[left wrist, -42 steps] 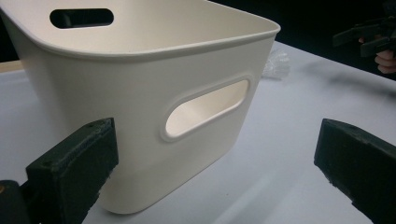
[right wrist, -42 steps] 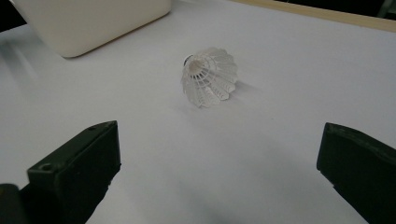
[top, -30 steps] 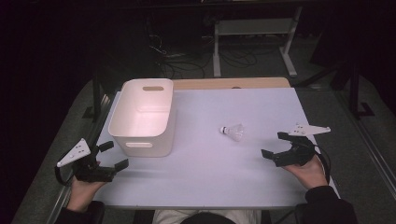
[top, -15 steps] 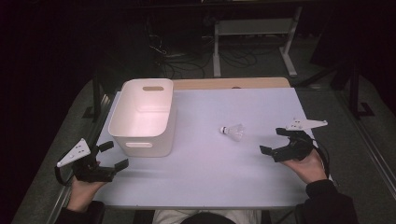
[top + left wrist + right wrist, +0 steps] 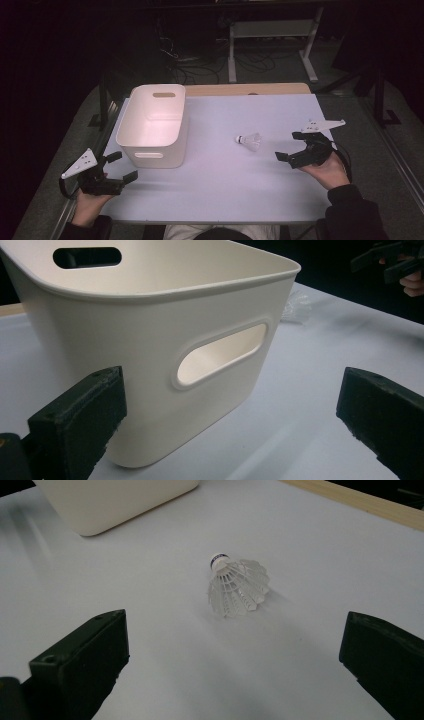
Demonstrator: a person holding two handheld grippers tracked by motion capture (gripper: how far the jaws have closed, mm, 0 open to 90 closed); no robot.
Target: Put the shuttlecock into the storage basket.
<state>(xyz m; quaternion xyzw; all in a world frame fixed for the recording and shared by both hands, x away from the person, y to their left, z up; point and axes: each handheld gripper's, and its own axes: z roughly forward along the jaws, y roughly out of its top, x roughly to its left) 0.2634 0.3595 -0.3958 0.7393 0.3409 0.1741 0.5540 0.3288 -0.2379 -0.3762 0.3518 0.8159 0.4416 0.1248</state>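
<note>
In the high view, nearest the person's edge of the white table (image 5: 215, 195), the left hand (image 5: 90, 205) came in at about seven o'clock, holding the left gripper (image 5: 119, 167) with its jaws spread wide and nothing between them, its grey three-cornered plate (image 5: 80, 164) tilted up on the outer side. In the left gripper view the two black jaws stood far apart at the bottom corners, and the near wall of the white bin (image 5: 165, 355) with its oval handle slot rose just beyond them, apart from both jaws. At about four o'clock in the high view the right hand (image 5: 325, 170) held the right gripper (image 5: 291, 146), jaws likewise spread open and empty, pointing toward the table's middle. In the right gripper view the jaws sat wide at the lower corners, and the shuttlecock (image 5: 235, 582) lay on its side on the bare table ahead of them, between their lines but well clear of both, its cork tip with a dark band toward the far side. In the high view the shuttlecock (image 5: 249, 141) lay a little right of centre, near the right gripper, at three o'clock from the white bin (image 5: 152, 125). The bin stood upright and open toward ten o'clock. Beyond the table's far wooden edge (image 5: 245, 89) at twelve o'clock, cables (image 5: 200, 62) and a metal stand (image 5: 270, 40) lay on the dark floor.
</note>
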